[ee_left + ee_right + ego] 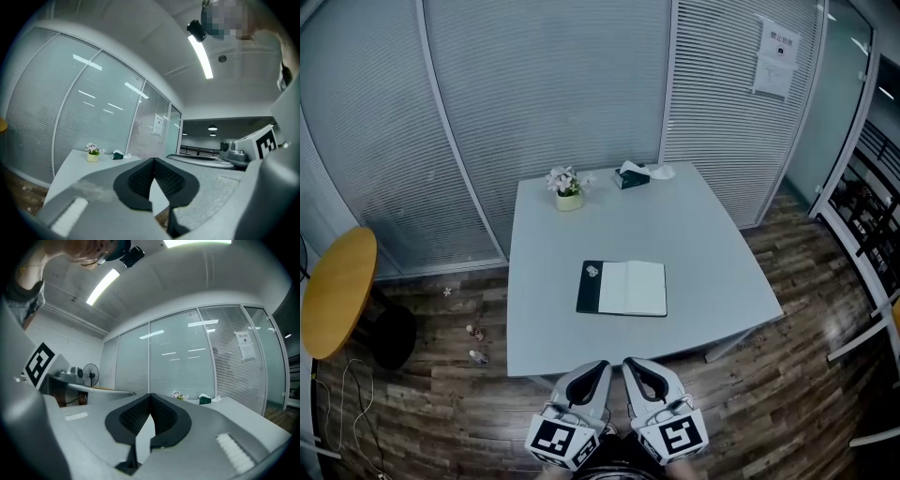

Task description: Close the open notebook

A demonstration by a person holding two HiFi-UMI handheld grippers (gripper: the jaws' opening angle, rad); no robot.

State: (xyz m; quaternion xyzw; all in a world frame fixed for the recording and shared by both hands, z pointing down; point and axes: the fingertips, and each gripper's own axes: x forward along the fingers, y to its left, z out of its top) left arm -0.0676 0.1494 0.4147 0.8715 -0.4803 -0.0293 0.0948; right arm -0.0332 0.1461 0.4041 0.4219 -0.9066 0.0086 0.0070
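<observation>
My left gripper (599, 366) and right gripper (631, 364), jaws clenched on nothing, hang short of the surface's (703, 234) near edge. The open notebook (622, 288) lies mid-surface. Best approach: slide one tip under its dark left cover and fold it over.

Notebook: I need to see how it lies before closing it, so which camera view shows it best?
The head view: the notebook lies open in full on the table, dark cover left, white page right. Neither gripper view shows it: both look level, over the table toward the walls.
</observation>
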